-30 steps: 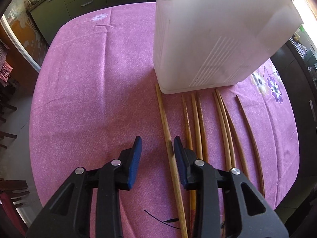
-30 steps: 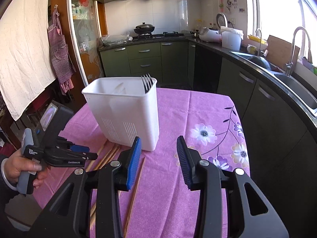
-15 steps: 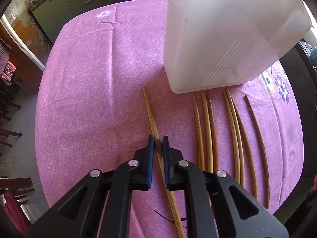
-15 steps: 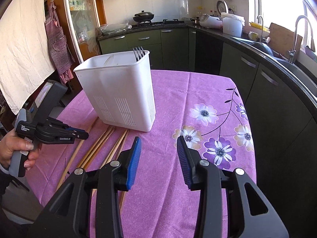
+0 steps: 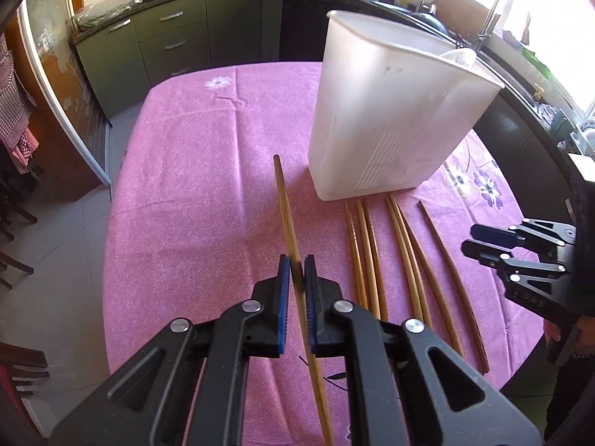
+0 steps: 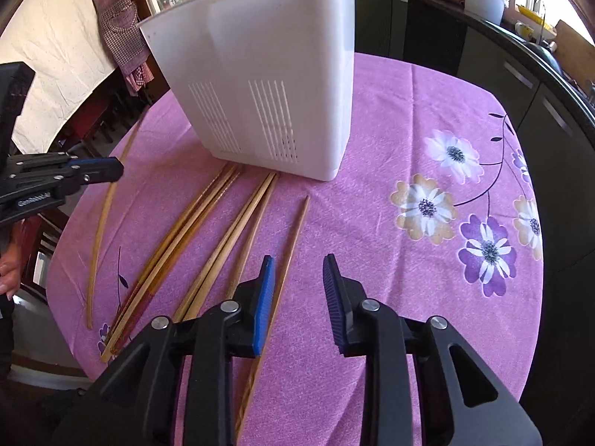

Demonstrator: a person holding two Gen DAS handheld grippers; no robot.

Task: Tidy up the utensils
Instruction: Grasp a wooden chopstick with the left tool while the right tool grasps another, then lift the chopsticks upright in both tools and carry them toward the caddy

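Observation:
My left gripper (image 5: 296, 267) is shut on a long wooden chopstick (image 5: 286, 208) and holds it lifted above the purple tablecloth, left of the white utensil holder (image 5: 386, 126). Several more chopsticks (image 5: 372, 256) lie side by side in front of the holder. My right gripper (image 6: 297, 271) is open and empty, low over the table, with the rightmost chopstick (image 6: 293, 238) just beside its left finger. The holder (image 6: 267, 85) stands ahead of it with fork tines showing at its rim. The left gripper (image 6: 93, 171) with its chopstick (image 6: 102, 219) shows at the left.
The round table (image 5: 178, 200) with purple floral cloth ends close on all sides. Dark kitchen cabinets (image 5: 178, 37) and a sink counter (image 5: 494, 29) stand behind. Wooden chairs (image 5: 15, 219) sit at the left. The right gripper (image 5: 520, 249) shows at the right edge.
My left gripper closed on the leftmost chopstick and raised it off the cloth. My right gripper came down and forward toward the rightmost chopstick, staying open.

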